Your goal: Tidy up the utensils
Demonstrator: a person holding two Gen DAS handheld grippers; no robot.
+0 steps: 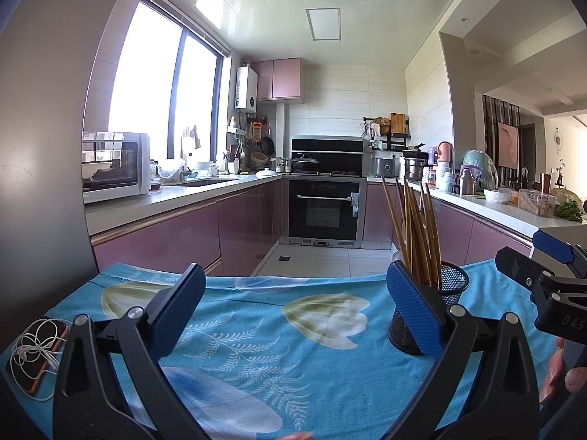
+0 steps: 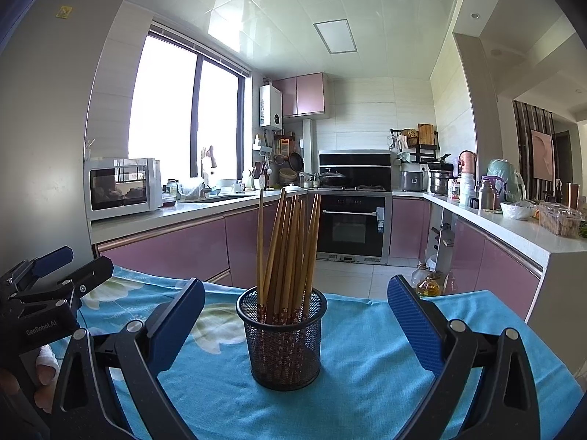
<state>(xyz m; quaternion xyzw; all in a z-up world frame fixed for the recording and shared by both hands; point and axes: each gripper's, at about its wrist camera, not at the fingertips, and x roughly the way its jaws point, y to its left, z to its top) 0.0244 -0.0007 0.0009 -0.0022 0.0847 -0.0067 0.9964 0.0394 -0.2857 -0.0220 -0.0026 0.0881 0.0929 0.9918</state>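
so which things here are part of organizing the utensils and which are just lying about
Part of the job:
- brown wooden chopsticks, standing in the holder
- black wire mesh cup holder
- left gripper and right gripper, both open and empty

Just lying about:
- phone wrapped in a white earphone cable
- blue floral tablecloth
- white microwave oven on the counter

Chopsticks (image 2: 290,245) in mesh cup (image 2: 282,344) on tablecloth (image 2: 367,366), phone (image 1: 40,355) far left

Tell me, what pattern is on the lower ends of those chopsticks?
Small pale flowers on dark red, seen through the mesh holder on the chopsticks; clearest in the right wrist view.
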